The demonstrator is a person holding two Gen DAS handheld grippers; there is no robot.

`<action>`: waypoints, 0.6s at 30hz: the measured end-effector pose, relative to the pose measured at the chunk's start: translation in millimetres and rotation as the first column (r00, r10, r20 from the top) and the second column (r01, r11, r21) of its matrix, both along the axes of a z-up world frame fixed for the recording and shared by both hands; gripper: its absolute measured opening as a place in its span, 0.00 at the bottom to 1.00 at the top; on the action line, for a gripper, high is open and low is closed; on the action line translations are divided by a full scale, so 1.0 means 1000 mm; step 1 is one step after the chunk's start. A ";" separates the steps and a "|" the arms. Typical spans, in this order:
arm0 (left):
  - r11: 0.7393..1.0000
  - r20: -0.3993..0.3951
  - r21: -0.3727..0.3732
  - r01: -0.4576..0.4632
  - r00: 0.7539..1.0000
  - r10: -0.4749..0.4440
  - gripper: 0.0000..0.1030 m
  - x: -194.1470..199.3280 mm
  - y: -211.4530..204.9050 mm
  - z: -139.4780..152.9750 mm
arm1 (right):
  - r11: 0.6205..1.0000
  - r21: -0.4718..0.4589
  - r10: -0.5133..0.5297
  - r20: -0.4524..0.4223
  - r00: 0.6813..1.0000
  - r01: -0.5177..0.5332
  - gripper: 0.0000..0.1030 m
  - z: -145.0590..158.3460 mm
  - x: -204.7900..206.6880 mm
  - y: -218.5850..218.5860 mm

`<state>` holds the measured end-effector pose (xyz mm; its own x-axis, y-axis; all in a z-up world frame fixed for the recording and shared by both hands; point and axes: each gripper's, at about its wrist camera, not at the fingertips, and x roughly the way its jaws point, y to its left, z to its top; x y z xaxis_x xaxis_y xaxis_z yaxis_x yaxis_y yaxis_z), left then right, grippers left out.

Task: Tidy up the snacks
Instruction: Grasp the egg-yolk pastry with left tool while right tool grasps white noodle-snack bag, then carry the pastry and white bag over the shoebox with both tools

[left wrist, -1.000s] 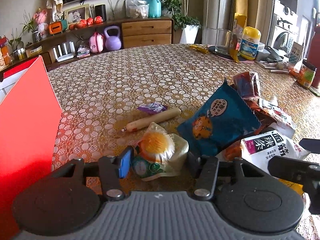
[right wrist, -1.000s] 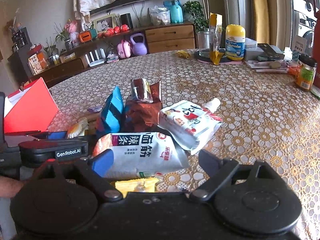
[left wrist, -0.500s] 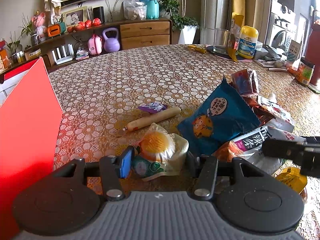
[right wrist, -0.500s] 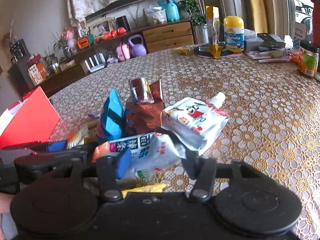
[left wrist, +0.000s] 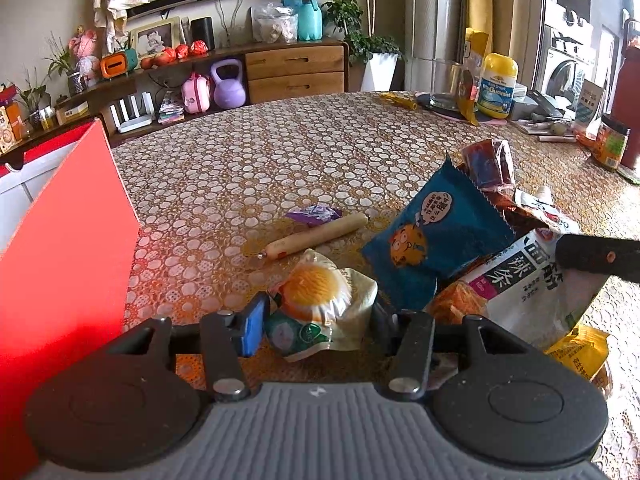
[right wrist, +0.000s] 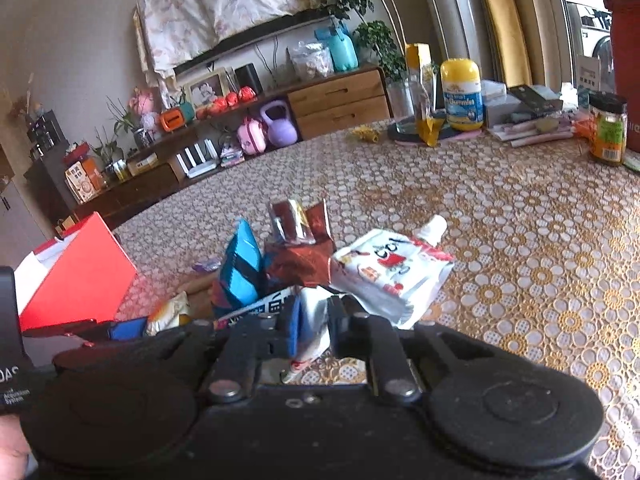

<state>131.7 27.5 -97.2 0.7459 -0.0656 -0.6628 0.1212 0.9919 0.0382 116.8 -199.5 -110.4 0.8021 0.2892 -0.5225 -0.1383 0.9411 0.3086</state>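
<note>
A pile of snacks lies on the patterned table. My left gripper (left wrist: pixel 316 322) is shut on a cream packet with an orange egg picture (left wrist: pixel 320 304). My right gripper (right wrist: pixel 312 326) is shut on a white spicy-strip bag (right wrist: pixel 310 316), lifted and tilted; that bag also shows in the left wrist view (left wrist: pixel 528 292). Around them lie a blue chip bag (left wrist: pixel 432 236), a brown foil pack (right wrist: pixel 300 252), a white spouted pouch (right wrist: pixel 392 268), a sausage stick (left wrist: pixel 316 236) and a yellow packet (left wrist: pixel 576 352).
A red box (left wrist: pixel 64 256) stands at the left, close to my left gripper. At the table's far right are a yellow-lidded gummies bottle (right wrist: pixel 462 94), a glass, a jar (right wrist: pixel 608 128) and papers. A purple wrapper (left wrist: pixel 314 214) lies beside the sausage.
My right gripper closed on the white spicy-strip bag and raised it, uncovering the yellow packet. My left gripper stayed shut on the egg packet and hardly moved.
</note>
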 end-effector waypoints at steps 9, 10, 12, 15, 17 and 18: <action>1.000 0.032 0.001 -0.004 0.999 0.004 0.49 -0.013 0.002 0.016 | 1.000 -0.006 -0.001 0.080 0.997 0.001 0.07 0.021 -0.016 0.000; 1.000 0.035 -0.001 -0.003 0.999 0.003 0.49 -0.014 0.002 0.018 | 1.000 -0.004 -0.002 0.086 0.996 0.003 0.07 0.024 -0.018 -0.001; 1.000 0.046 0.000 -0.002 0.999 0.002 0.49 -0.018 0.001 0.023 | 1.000 -0.001 -0.005 0.105 0.994 0.005 0.07 0.030 -0.021 -0.002; 1.000 0.060 -0.001 -0.002 0.998 0.002 0.49 -0.023 0.002 0.032 | 1.000 -0.003 -0.007 0.131 0.991 0.007 0.07 0.040 -0.026 -0.002; 1.000 0.069 -0.001 0.000 0.998 0.000 0.49 -0.027 0.001 0.036 | 1.000 -0.006 -0.003 0.146 0.989 0.004 0.07 0.045 -0.029 -0.001; 1.000 0.075 0.000 0.002 0.997 -0.002 0.49 -0.029 0.001 0.039 | 1.000 -0.008 -0.004 0.152 0.988 0.005 0.07 0.047 -0.031 -0.001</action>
<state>102.8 28.7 -58.0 0.7931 -0.0672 -0.6053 0.1196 0.9917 0.0467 86.0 -200.4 -63.6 0.8736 0.2815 -0.3969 -0.1786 0.9442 0.2767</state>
